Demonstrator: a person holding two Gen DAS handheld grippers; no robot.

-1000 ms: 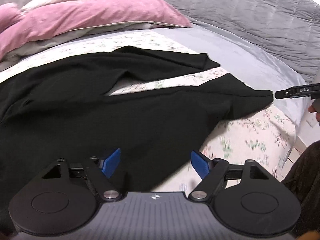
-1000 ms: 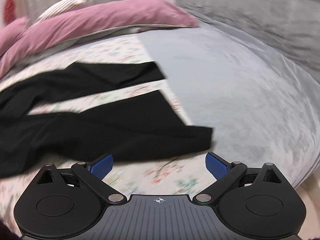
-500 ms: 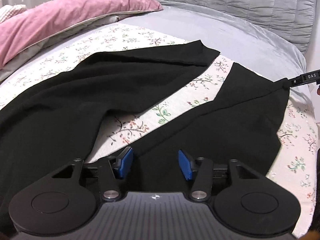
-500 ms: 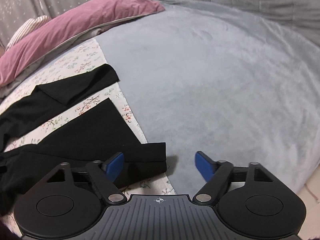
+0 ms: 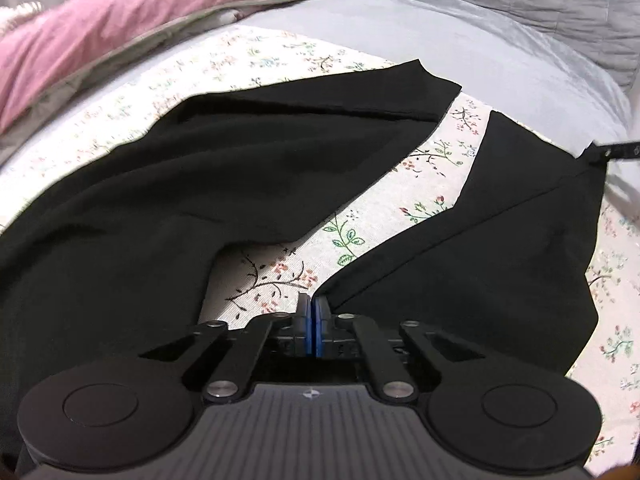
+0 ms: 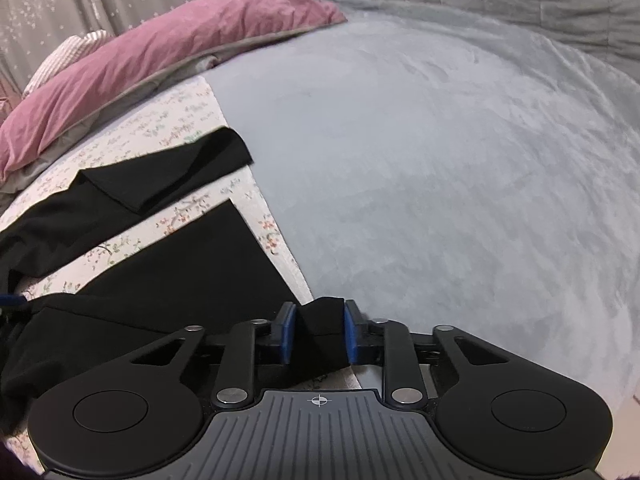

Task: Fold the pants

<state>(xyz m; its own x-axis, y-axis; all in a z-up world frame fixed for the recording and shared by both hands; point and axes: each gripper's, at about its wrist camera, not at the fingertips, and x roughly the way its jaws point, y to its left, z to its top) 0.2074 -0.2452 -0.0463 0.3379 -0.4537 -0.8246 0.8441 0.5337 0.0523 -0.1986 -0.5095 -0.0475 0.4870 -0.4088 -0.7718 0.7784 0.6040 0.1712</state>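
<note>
The black pants (image 5: 240,184), matte and smooth, lay spread on the flowered sheet (image 5: 404,196). Your left gripper (image 5: 313,312) had just closed on the near leg's edge, and your right gripper (image 6: 318,330) had just closed, pinching that leg's hem corner.

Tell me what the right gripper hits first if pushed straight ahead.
The right gripper, shut on the black pants' corner, would likely meet the grey blanket just ahead.

Both tongs, left (image 5: 313,312) and right (image 6: 319,328), have just closed from wide open onto the near leg of the pants (image 5: 500,248).
</note>
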